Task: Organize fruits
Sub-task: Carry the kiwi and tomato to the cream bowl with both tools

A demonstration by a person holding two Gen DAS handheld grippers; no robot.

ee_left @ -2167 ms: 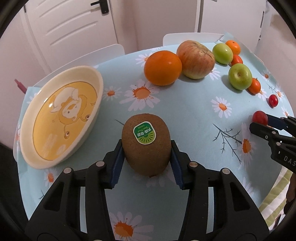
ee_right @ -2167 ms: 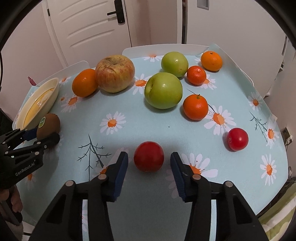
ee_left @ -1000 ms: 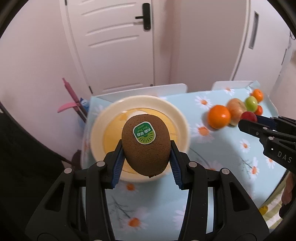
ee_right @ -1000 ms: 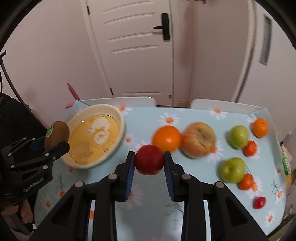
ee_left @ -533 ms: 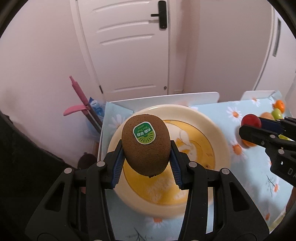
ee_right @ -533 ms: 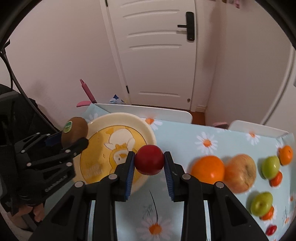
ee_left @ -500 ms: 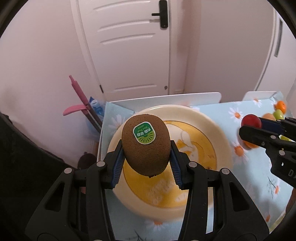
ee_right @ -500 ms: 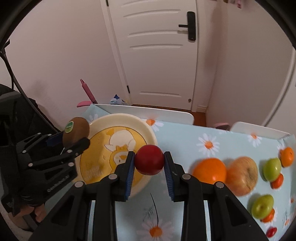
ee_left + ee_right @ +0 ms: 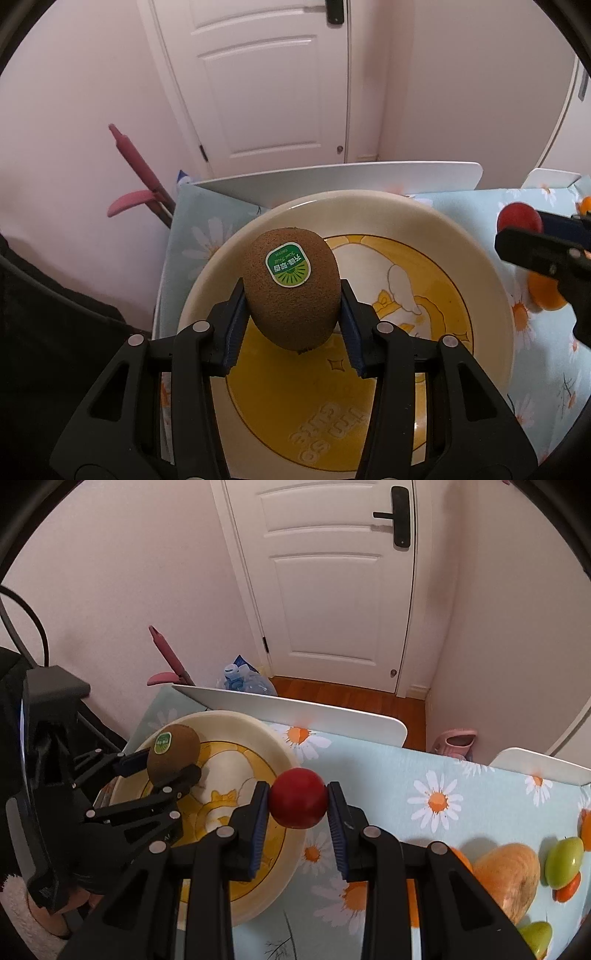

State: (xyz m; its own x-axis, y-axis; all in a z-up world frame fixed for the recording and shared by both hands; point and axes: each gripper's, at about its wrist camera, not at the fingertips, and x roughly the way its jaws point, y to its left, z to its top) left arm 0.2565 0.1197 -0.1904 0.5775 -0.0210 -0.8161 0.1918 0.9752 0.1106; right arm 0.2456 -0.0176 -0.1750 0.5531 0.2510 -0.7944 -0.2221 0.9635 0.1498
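Left wrist view: the left gripper [image 9: 291,325] is clamped on a brown kiwi [image 9: 291,291] with a green sticker, held above the cream and yellow plate [image 9: 491,280].
Right wrist view: the right gripper [image 9: 298,819] is clamped on a small red fruit [image 9: 298,803], held over the plate's right rim.
Plate: sits at the left end of the table [image 9: 461,775], close to its far-left corner, on a pale blue daisy cloth; nothing lies in it yet.
Other fruit: an orange [image 9: 463,860], a large apple [image 9: 508,875], green fruits [image 9: 563,856] and a small orange one [image 9: 569,886] lie along the table's right side, well apart from the plate.
Around: white chair backs [image 9: 295,709] stand against the far edge of the table; a pink long-handled tool [image 9: 170,657] leans on the wall past the far-left corner; a white door [image 9: 325,579] is behind; a blue bag [image 9: 243,679] lies on the floor by it.
In the way: from the right wrist view the left gripper's black frame covers the plate's left half; from the left wrist view the right gripper's finger hides part of the orange.
Change from half a second ago: both grippers have come closer to the plate, which now looks larger under the kiwi; the red fruit has moved from beside the rim to over it. Both grips are unchanged.
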